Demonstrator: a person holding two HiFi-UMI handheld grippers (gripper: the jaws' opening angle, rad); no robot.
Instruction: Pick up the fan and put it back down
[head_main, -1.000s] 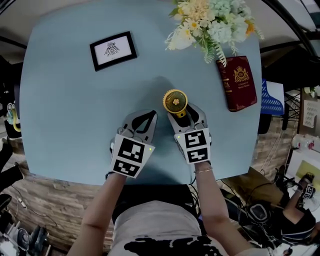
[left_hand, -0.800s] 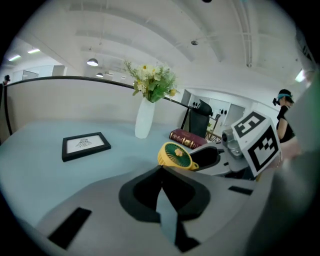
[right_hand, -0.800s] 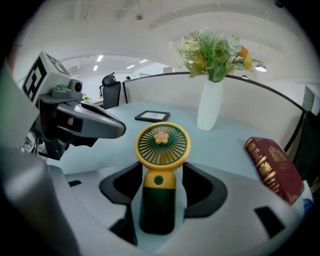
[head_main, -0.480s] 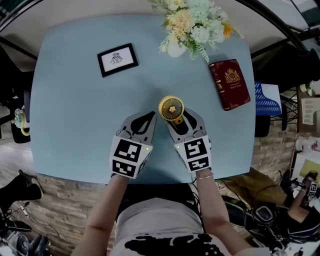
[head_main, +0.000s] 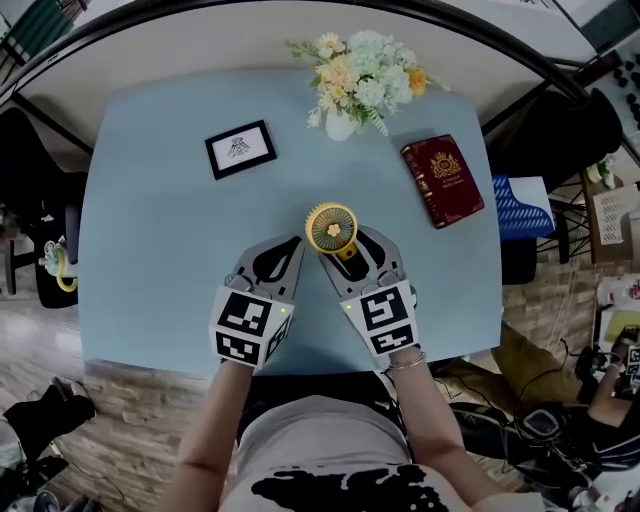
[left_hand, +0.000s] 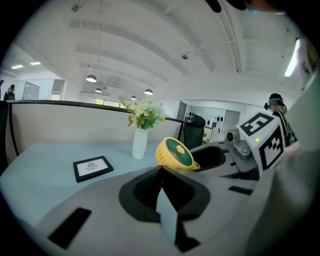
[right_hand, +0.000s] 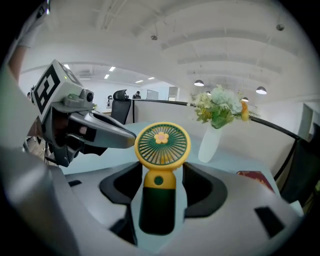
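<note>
A small fan (head_main: 331, 228) with a round yellow head, a green grille and a dark green handle is held upright above the light blue table (head_main: 150, 250). My right gripper (head_main: 350, 248) is shut on its handle, and the handle (right_hand: 159, 200) fills the gap between the jaws in the right gripper view. My left gripper (head_main: 290, 246) hovers just left of the fan with its jaws together and nothing in them. In the left gripper view the fan (left_hand: 175, 153) shows just past the closed fingertips (left_hand: 161, 169).
A black picture frame (head_main: 240, 149) lies at the back left of the table. A white vase of flowers (head_main: 355, 85) stands at the back centre. A dark red book (head_main: 442, 180) lies at the right. A blue chair (head_main: 515, 205) sits beyond the right edge.
Both grippers have risen side by side, the right one carrying the fan up from the table. The table now looks smaller and farther below. Neither gripper's jaws have changed.
</note>
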